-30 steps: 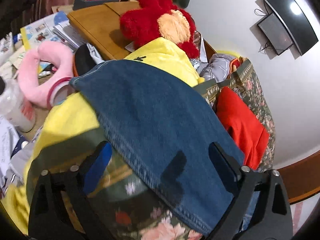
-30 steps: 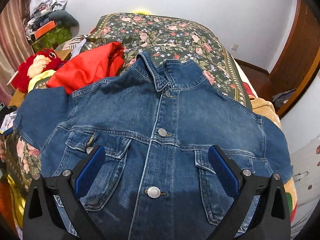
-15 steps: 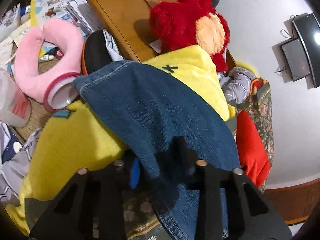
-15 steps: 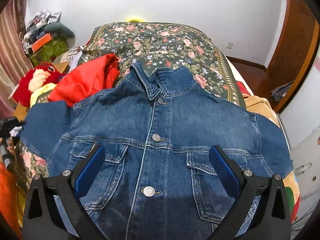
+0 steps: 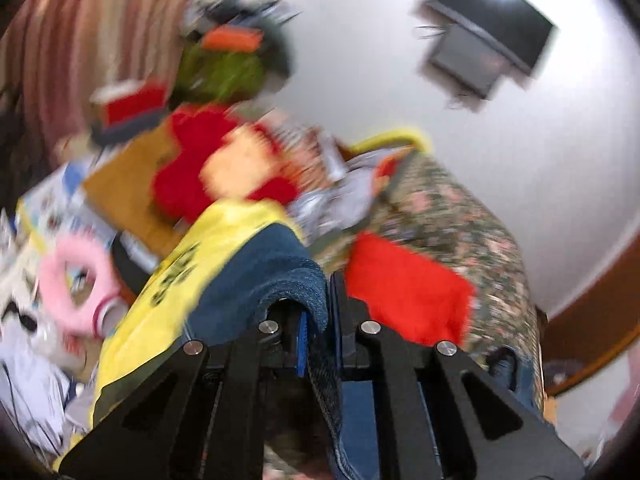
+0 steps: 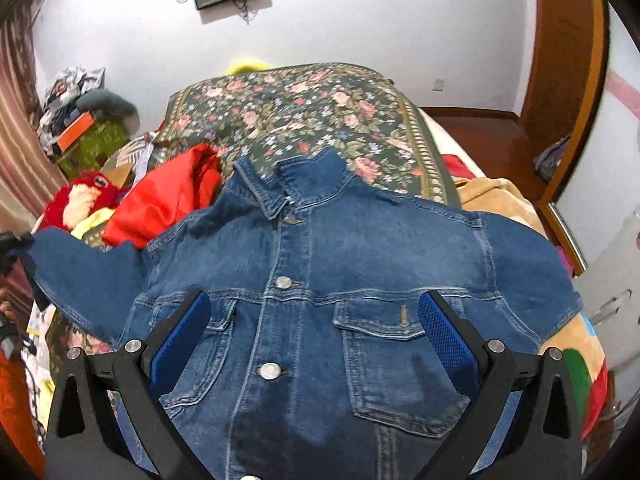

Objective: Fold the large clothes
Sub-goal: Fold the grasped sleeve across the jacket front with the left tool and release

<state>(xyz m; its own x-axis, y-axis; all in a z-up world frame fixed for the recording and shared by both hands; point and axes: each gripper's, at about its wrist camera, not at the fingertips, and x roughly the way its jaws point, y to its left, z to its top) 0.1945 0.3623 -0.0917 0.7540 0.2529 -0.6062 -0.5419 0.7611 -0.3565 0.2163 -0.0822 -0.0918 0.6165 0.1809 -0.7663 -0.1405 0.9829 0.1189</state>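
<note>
A blue denim jacket (image 6: 320, 280) lies front up, buttoned, on the floral bedspread (image 6: 300, 108), collar toward the far wall. My right gripper (image 6: 316, 328) is open, fingers spread above the chest pockets, holding nothing. My left gripper (image 5: 320, 312) is shut on the jacket's left sleeve (image 5: 288, 280), whose cuff loops up over the fingers. In the right wrist view that sleeve (image 6: 80, 276) is stretched out and lifted at the left edge of the bed. The left wrist view is motion blurred.
A red garment (image 6: 168, 200) lies beside the jacket's left shoulder. A red plush toy (image 6: 84, 196), a yellow cloth (image 5: 192, 264) and a pink neck pillow (image 5: 76, 288) crowd the bed's left side by a wooden desk (image 5: 124, 184). A tan blanket (image 6: 500, 196) lies at right.
My left gripper has closed on the sleeve and lifted it, swinging the view up. My right gripper has risen and tilted a little; it stays open over the jacket.
</note>
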